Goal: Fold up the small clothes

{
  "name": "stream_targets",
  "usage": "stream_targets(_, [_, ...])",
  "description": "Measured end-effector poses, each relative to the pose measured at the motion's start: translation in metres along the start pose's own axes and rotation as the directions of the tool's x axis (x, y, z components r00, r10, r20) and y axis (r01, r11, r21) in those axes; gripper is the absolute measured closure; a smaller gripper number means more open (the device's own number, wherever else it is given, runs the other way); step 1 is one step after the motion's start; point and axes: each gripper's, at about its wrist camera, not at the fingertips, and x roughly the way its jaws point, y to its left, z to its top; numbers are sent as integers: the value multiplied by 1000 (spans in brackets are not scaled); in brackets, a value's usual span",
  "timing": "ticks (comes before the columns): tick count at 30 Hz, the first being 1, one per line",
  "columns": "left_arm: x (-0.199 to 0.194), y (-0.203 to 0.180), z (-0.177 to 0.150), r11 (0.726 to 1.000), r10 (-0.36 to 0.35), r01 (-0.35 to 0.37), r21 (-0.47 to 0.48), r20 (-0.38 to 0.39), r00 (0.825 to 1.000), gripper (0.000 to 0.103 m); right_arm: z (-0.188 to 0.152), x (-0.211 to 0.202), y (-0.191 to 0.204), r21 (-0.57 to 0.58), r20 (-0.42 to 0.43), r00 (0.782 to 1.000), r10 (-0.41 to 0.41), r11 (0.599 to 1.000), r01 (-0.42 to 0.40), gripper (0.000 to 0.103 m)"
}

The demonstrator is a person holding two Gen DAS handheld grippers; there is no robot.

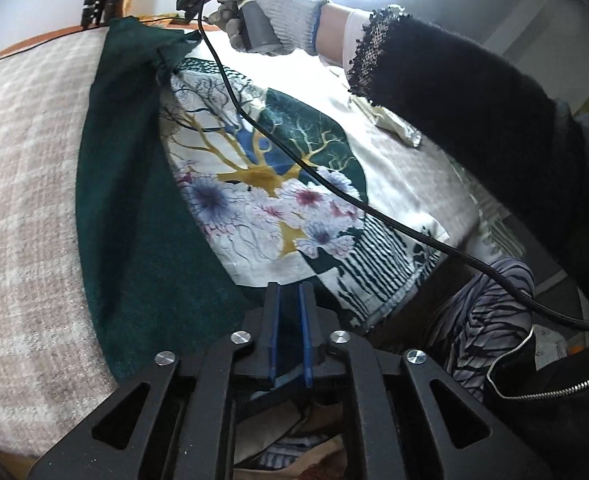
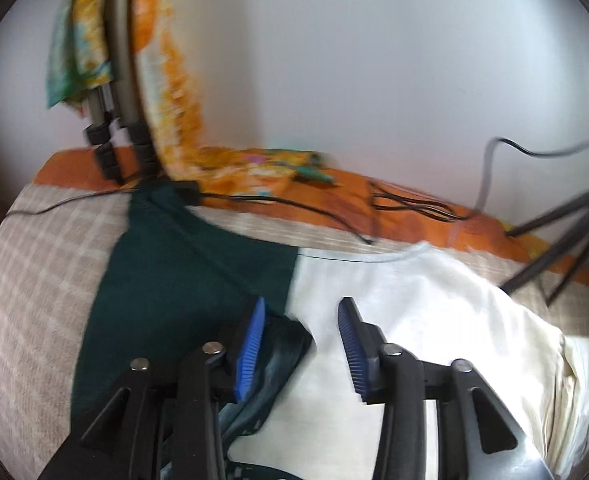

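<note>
In the left wrist view, the checked beige bedcover (image 1: 26, 184) fills the left of the frame. Just right of it lies the dark green garment (image 1: 126, 208), running from the upper left down to the bottom centre. Beside it, in the middle, the printed panel (image 1: 254, 184) of the shirt shows a gold tree and pale flowers. Your left gripper (image 1: 290, 292) sits at the bottom centre, its blue pads a narrow slit apart, with no cloth visibly pinched between them. A black cable (image 1: 334, 188) crosses the print diagonally. At the top centre your gloved right hand (image 1: 270, 12) holds the other tool's handle, and your black sleeve (image 1: 474, 112) fills the right.

In the right wrist view, blurred, the bedcover (image 2: 34, 264) is again at left, then the green cloth (image 2: 182, 272), then the white fabric (image 2: 414, 300) spreading to the right. Your right gripper (image 2: 300, 344) at the bottom centre has its jaws clearly apart, clamped on nothing; the left pad lies against a dark fold of cloth (image 2: 282, 352), the right pad over the white fabric. Tripod legs (image 2: 558, 248) stand at the far right.
</note>
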Motion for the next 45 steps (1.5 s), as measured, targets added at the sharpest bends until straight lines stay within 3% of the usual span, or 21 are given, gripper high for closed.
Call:
stream_targets(4, [-9,1,-1,1000,7,-7,-11,11,1000,90,-15,-9,-21,125,-63,988,142,983,-134,60])
stream_targets(6, [-18,1,-4,1000,16,-16,-4,31,999,90,-31,-16,-21,153,-101,966,239,963,-222,59])
stream_targets(8, [-25,2,-10,999,38,-38,8,49,998,90,-47,-25,-14,132,-135,949,284,955,-266,56])
stream_targets(10, [-29,3,-17,998,58,-59,16,53,997,89,-60,-29,-7,99,-153,950,271,961,-258,48])
stream_targets(12, [-28,2,-24,997,76,-77,25,49,996,78,-71,-29,-1,89,-182,941,286,958,-274,47])
stream_targets(14, [-26,2,-32,996,82,-83,29,37,996,76,-81,-31,4,82,-197,934,298,954,-287,47])
stream_targets(17, [-20,-3,-36,994,95,-97,49,28,995,75,-87,-30,9,61,-191,942,277,961,-270,48])
stream_targets(19, [-14,-9,-39,988,121,-122,90,20,993,73,-88,-31,12,49,-185,945,269,963,-264,70])
stream_targets(23, [4,-22,-40,955,223,-223,194,22,975,69,-85,-26,13,30,-181,956,233,972,-231,77])
stream_targets(26, [13,-19,-37,939,274,-271,211,14,962,69,-84,-23,8,33,-179,957,229,973,-227,80])
stream_targets(28, [14,-19,-36,934,275,-275,229,34,961,70,-84,-22,6,34,-175,958,229,973,-226,85])
stream_targets(30, [12,-15,-33,935,268,-270,231,43,963,98,-83,-22,4,33,-171,958,230,973,-227,88])
stream_targets(32, [8,-3,-31,965,202,-205,162,37,979,100,-82,-22,1,31,-165,960,227,974,-225,93])
stream_targets(34, [-1,3,-31,979,166,-172,112,57,984,100,-81,-24,-1,35,-154,962,226,974,-223,98])
stream_targets(40, [-24,0,-31,992,91,-100,73,122,988,100,-74,-43,-9,-4,-95,973,210,977,-212,103])
stream_targets(45, [-12,-15,-31,987,85,-96,129,89,992,100,-65,-55,-22,-8,-62,980,190,982,-191,103])
